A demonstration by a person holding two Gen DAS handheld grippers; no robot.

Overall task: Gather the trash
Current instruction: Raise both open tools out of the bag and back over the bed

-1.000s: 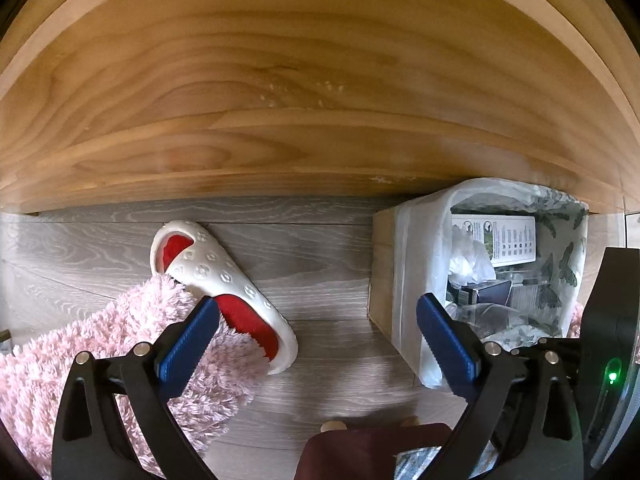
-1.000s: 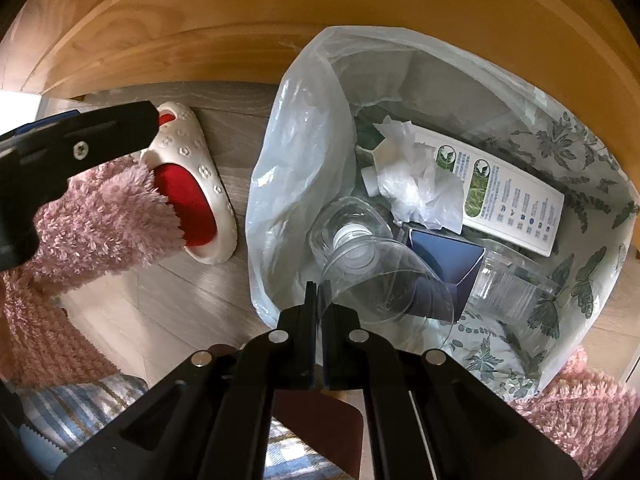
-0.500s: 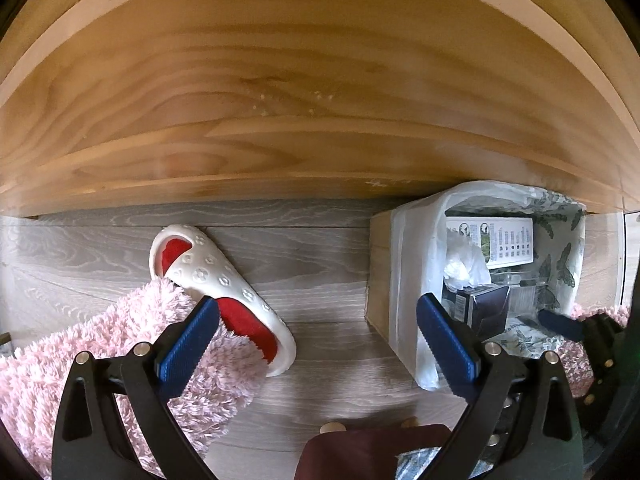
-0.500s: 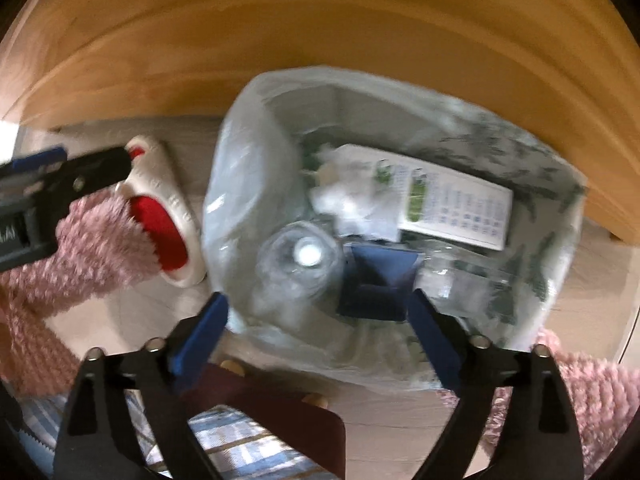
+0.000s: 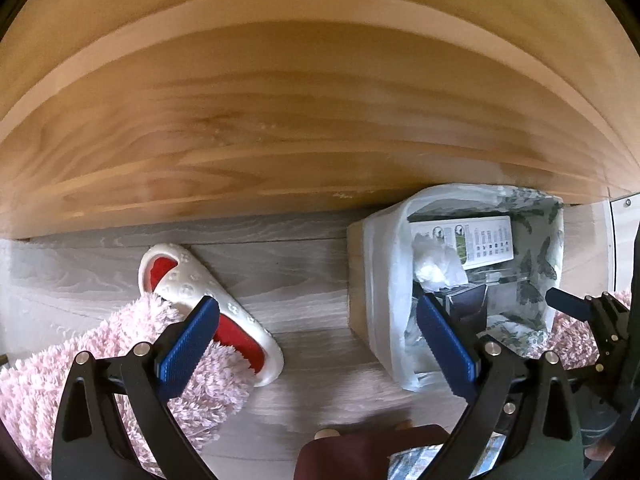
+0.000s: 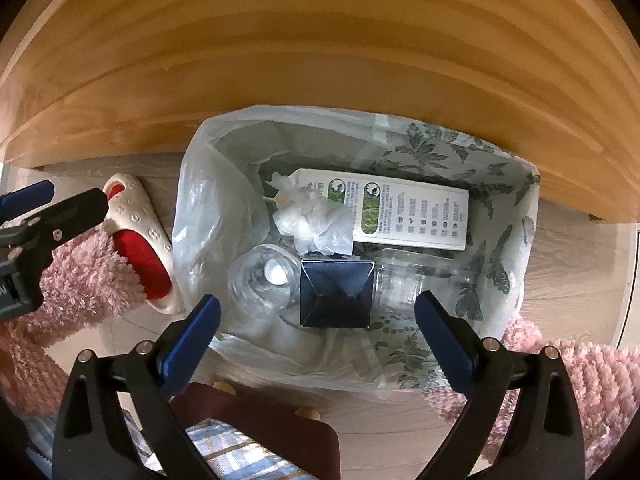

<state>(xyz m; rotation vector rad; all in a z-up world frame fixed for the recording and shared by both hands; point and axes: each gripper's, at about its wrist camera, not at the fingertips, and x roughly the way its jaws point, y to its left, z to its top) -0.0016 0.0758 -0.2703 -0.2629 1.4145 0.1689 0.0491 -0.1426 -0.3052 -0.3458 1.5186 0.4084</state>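
Observation:
A bin lined with a pale plastic bag (image 6: 200,208) stands on the floor against a wooden board. Inside lie a white printed carton (image 6: 412,212), crumpled white plastic (image 6: 316,220), a clear cup (image 6: 260,280), a dark blue box (image 6: 336,292) and a clear container (image 6: 416,280). My right gripper (image 6: 316,308) hovers above the bin, its jaws opening wide with nothing between them. My left gripper (image 5: 316,312) hangs open and empty over the floor left of the bin (image 5: 372,280). Each gripper shows at the edge of the other's view: the left gripper (image 6: 40,208) and the right gripper (image 5: 568,304).
A white and red slipper (image 5: 208,300) lies partly on a pink shaggy rug (image 5: 80,360) left of the bin. More pink rug (image 6: 580,380) is at the right. A dark red seat (image 6: 260,432) and checked cloth (image 6: 224,452) sit at the bottom edge.
My right gripper went from shut to wide open and rose from the bin. The clear cup that was at its tips now lies in the bag. The left gripper hardly moved.

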